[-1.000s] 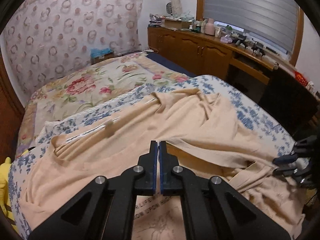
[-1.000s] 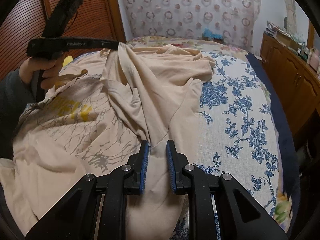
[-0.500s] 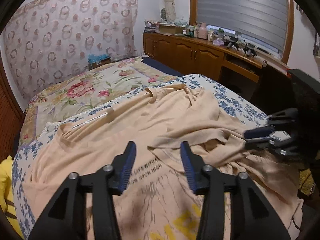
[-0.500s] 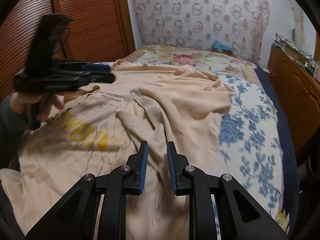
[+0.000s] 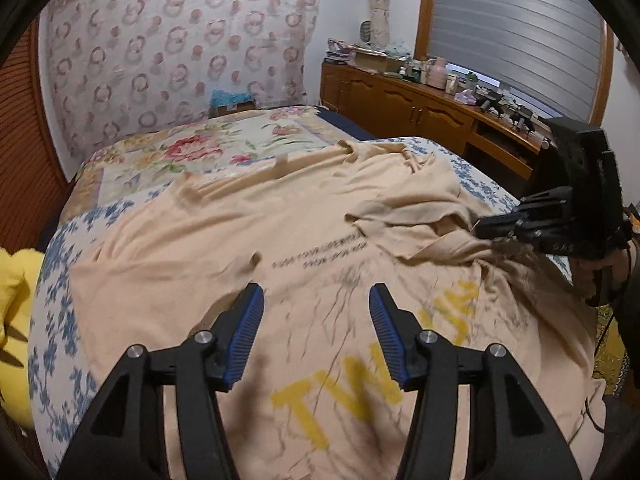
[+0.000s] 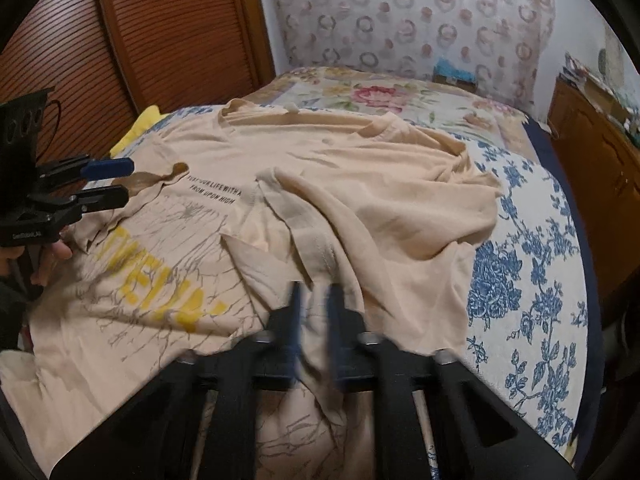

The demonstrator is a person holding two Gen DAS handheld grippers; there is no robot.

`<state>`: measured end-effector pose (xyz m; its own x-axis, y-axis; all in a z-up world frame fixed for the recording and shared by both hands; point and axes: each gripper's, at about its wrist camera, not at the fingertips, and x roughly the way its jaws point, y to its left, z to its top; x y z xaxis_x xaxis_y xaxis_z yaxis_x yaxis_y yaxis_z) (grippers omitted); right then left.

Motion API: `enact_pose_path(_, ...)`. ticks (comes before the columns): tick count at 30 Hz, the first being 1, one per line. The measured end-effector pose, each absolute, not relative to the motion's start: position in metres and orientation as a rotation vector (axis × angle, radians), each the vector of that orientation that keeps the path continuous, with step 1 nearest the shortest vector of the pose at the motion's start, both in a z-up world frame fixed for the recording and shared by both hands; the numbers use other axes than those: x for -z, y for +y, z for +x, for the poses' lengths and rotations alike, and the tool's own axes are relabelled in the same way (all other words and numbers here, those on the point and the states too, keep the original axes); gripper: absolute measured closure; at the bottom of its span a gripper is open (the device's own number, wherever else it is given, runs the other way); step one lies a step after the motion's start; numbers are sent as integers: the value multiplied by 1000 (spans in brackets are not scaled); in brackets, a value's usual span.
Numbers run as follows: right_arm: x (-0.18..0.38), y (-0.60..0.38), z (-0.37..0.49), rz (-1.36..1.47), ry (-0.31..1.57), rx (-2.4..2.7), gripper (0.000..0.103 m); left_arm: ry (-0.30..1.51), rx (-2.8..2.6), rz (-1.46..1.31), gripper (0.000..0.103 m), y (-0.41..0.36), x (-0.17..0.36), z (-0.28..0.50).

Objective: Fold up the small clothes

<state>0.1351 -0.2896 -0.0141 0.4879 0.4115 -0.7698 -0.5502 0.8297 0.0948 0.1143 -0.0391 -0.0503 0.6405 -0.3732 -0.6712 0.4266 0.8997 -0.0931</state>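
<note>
Right, nearest to me my left gripper (image 5: 316, 334) hangs with its blue-padded jaws spread wide and nothing between them, just above the printed chest of the peach cotton T-shirt (image 5: 224, 240) with yellow lettering. My right gripper (image 6: 313, 322) is blurred by motion; its jaws sit close together around a ridge of the shirt's fabric, but I cannot tell whether they actually pinch it. The shirt lies face up across the blue-flowered white bedspread (image 6: 532, 280), its right side bunched into a rumpled heap, collar towards the far end. Beyond it I see a rose-patterned quilt (image 5: 208, 148), then the ring-patterned headboard cover (image 5: 180, 48). A yellow cloth (image 5: 16, 280) sits off the bed's left edge, apart from the shirt. Judging by this, I'm in the spreading-out step. To do it well, I'd take the crumpled sleeve by its hem, draw it outward low and slow, and flatten that heap before any fold, or the creases get locked in.
</note>
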Motion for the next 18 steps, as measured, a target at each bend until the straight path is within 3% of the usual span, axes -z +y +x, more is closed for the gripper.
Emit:
enact_pose_path(11,-27,-293,80,-161,741,-698,101,723,409,21,49,-13,49,98)
enact_pose_path(18,-8,-274,53,-220,836,-775,101,706,384,10,49,1,44,94)
